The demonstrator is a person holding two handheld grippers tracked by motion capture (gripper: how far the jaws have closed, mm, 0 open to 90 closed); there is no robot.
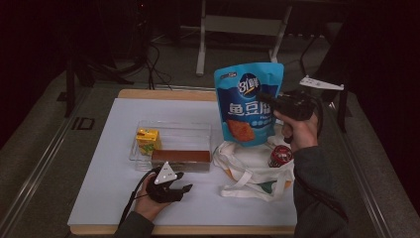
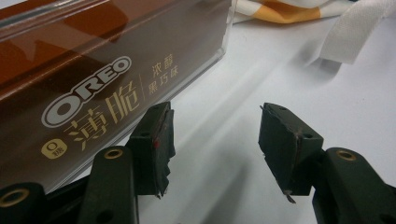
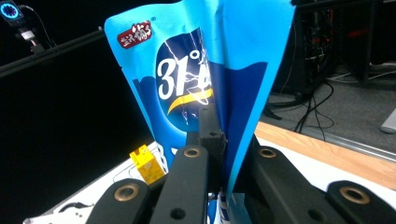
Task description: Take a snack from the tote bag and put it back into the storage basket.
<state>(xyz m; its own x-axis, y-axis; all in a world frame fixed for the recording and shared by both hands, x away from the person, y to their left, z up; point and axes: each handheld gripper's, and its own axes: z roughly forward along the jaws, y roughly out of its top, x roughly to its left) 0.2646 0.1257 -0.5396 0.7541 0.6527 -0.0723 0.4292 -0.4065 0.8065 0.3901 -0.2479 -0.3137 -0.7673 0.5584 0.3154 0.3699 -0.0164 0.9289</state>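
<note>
The bench (image 1: 99, 198) is lying flat and white under everything, a smooth sheet on a wooden board, giving every item a level place to rest. On it, the cloth tote bag (image 1: 252, 171) is slumping soft and creased, handles flopped outward, and its mouth is looking open, probably so things can come out of it. Above the bag, the blue snack pouch (image 1: 249, 101) is hanging upright in the air; the right tongs (image 1: 270, 104) are clamping its side edge, and in the right gripper view the glossy film (image 3: 187, 88) is buckling into a sharp fold where the jaws are pinching. Gripped by its edge like that, it is dangling clear of the bag.

The clear plastic tray (image 1: 173, 130) is sitting left of the bag, rigid and boxy, walls keeping its contents corralled. Inside, the long brown cookie box (image 1: 181, 157) is lying along the near wall, slick and sharp-cornered. The left tongs (image 1: 173, 191) are resting low on the bench just in front of it, jaws apart, nothing between them. A red-topped can (image 1: 281, 155) is nestling on the bag, and the small yellow carton (image 1: 148, 140) is standing upright in the tray's left end.
</note>
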